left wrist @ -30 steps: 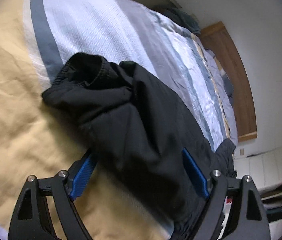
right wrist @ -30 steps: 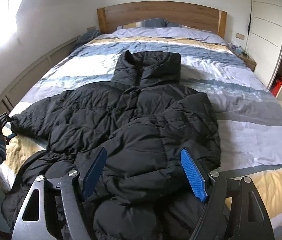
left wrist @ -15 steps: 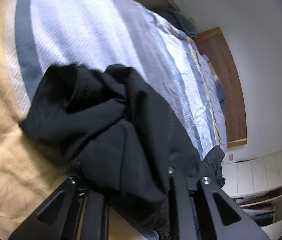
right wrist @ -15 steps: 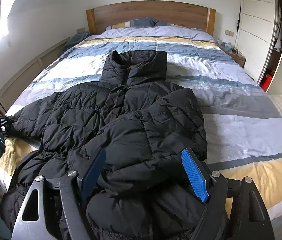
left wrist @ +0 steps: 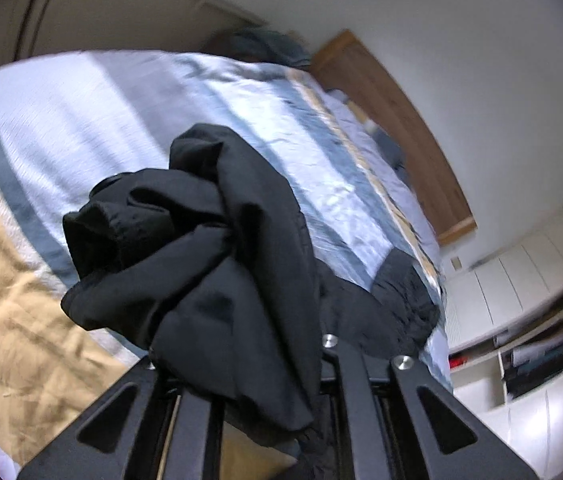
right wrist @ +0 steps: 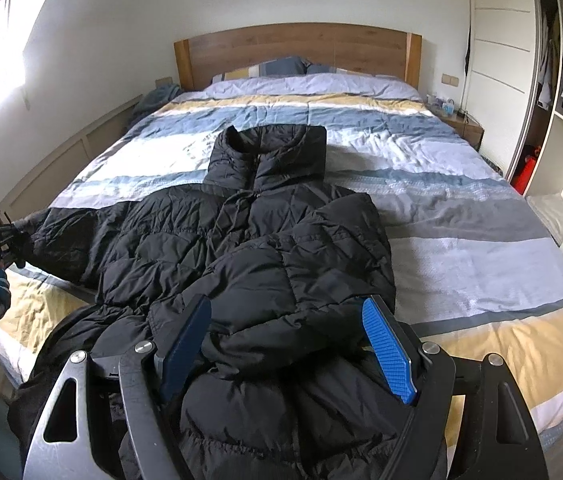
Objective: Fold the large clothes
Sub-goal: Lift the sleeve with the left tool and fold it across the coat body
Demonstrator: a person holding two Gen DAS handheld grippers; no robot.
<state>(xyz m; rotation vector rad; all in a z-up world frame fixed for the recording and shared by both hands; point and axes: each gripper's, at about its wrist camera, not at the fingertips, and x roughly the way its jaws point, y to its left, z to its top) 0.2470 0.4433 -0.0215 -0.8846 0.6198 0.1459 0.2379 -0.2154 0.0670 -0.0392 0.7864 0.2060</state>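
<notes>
- The black puffer jacket [right wrist: 241, 236] lies face up across the striped bed [right wrist: 461, 216], collar toward the wooden headboard [right wrist: 297, 46]; its right sleeve is already folded over the chest.
- The left sleeve cuff [left wrist: 185, 248] is pinched in the left gripper [left wrist: 249, 392], whose fingers are closed on the fabric and hold it clear of the duvet.
- The right gripper [right wrist: 285, 344] hovers over the hem end with its fingers spread wide; padding bulges up between them, but they do not seem to press on it.
- To do this step well, I would carry the cuff across the chest in a low arc, keep the sleeve taut, and lay it flat over the other sleeve.
- The slick padding may spring back, so the right gripper could steady the body.
</notes>
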